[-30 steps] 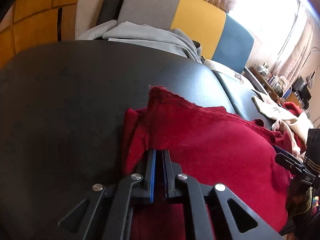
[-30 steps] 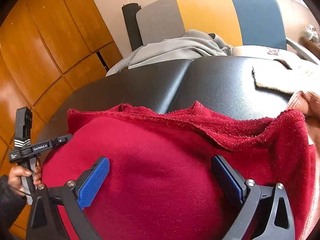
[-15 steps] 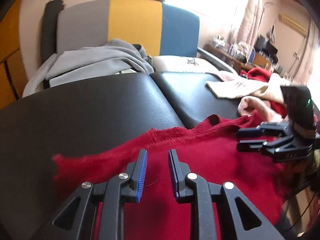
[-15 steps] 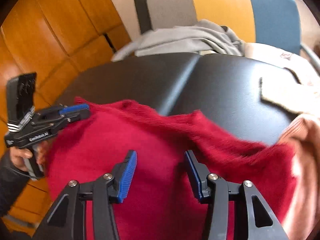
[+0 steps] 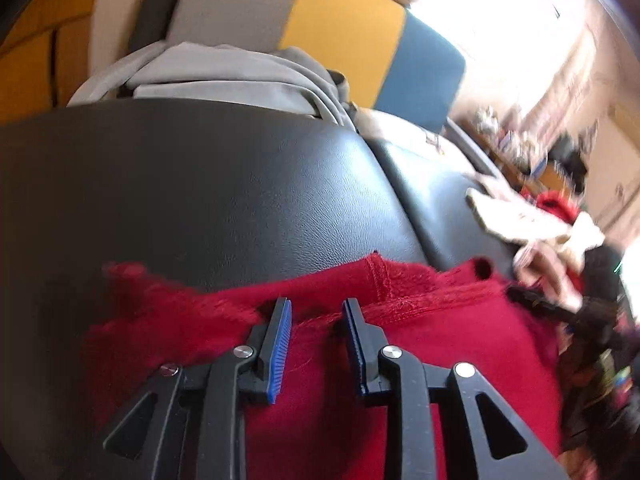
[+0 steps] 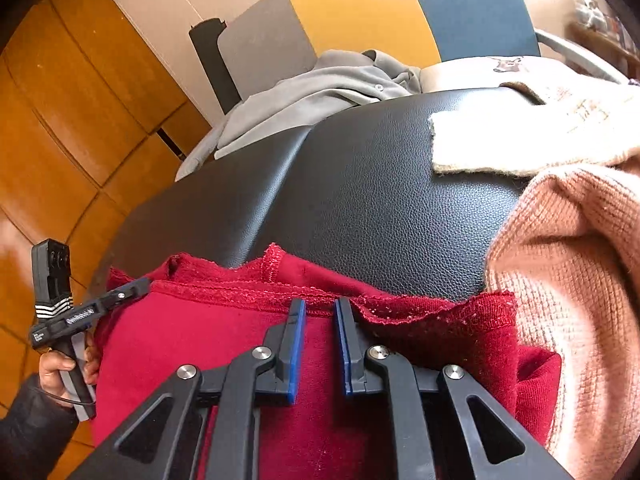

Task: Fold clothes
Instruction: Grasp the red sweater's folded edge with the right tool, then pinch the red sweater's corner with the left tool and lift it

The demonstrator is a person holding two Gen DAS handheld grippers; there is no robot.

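Note:
A red garment (image 5: 440,344) lies spread on the black leather seat (image 5: 240,200), its far hem running across both views (image 6: 240,344). My left gripper (image 5: 316,308) is open, its blue-padded jaws a small gap apart at the hem, holding nothing. It also shows in the right wrist view (image 6: 132,290) at the garment's left corner. My right gripper (image 6: 320,308) is open with a narrow gap, its tips at the red hem. It appears blurred at the right in the left wrist view (image 5: 520,294).
A grey garment (image 6: 320,88) lies at the back of the seat against a grey, yellow and blue backrest (image 6: 360,8). A cream cloth (image 6: 520,136) and a pink knit sweater (image 6: 572,280) lie to the right. Orange wood panels (image 6: 60,120) stand at the left.
My left gripper let go of the red fabric and opened. My right gripper's jaws narrowed from wide open. The garment now lies flatter, both grippers at its far hem.

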